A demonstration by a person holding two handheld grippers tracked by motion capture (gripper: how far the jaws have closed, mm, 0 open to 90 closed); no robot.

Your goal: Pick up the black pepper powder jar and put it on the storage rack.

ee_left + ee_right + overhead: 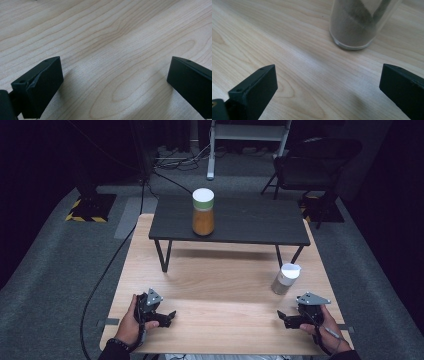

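On the light wooden table (220, 275) a small clear jar (285, 279) with a white lid and grey contents stands at the right. A taller jar (203, 212) with orange-brown contents and a white and green lid stands on the dark raised shelf (250, 222) at the back. My left gripper (170, 317) rests near the front left, open, nothing between its jaws. My right gripper (281, 317) rests near the front right, open and empty, just in front of the small jar. In the right gripper view the small jar (354, 27) stands beyond the jaws, apart from them.
The dark shelf stands on thin black legs over the table's far half. Grey carpet surrounds the table. A black chair (315, 160) and a white frame (247, 132) stand behind. A black cable (107, 270) runs along the floor at the left.
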